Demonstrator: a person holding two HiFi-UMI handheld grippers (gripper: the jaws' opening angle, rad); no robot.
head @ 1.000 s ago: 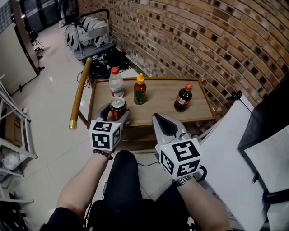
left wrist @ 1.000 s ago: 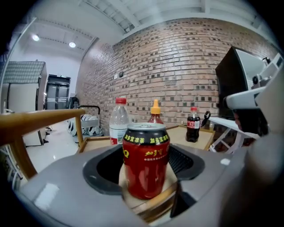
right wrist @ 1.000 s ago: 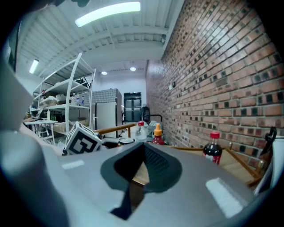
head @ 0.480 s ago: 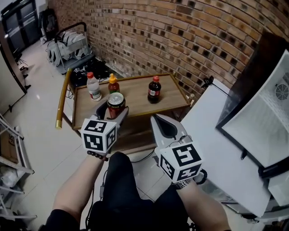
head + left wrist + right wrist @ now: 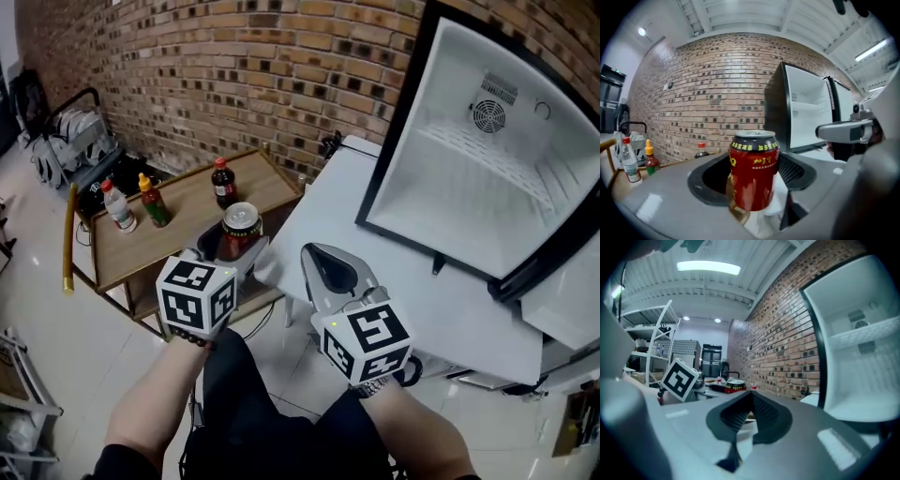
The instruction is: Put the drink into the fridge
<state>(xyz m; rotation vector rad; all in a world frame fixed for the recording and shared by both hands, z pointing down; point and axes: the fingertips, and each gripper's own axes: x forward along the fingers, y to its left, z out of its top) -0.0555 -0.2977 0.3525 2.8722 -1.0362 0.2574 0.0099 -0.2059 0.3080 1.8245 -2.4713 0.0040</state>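
Item 1: left gripper (image 5: pixel 236 247). Near left in the head view, marker cube facing the camera. Jaws spread wide and clamped on either side of a red drink can (image 5: pixel 241 228). The can is upright with its silver top showing, carried in the air over the near right edge of the wooden tabletop (image 5: pixel 183 232), to the left of the fridge and outside it.

Item 2: right gripper (image 5: pixel 317 255). Near centre, just to the right of the can. Jaws closed tip to tip with nothing between them.

Item 3: fridge (image 5: pixel 487 211). Far right, with a black frame and a white interior. A wire shelf and a round vent show on the back wall. Its white door (image 5: pixel 403 272) is swung open on the near left side.

Item 4: wooden tabletop, left of the fridge door. It carries three bottles:
- dark cola bottle (image 5: pixel 223 183), red cap, toward the right end
- green sauce bottle (image 5: pixel 153 201), yellow cap, to the left
- clear water bottle (image 5: pixel 117 207), red cap, just beside the sauce bottle

Item 5: brick wall (image 5: pixel 234 75) along the far side.

Item 6: a trolley (image 5: pixel 73 141) at the far left.
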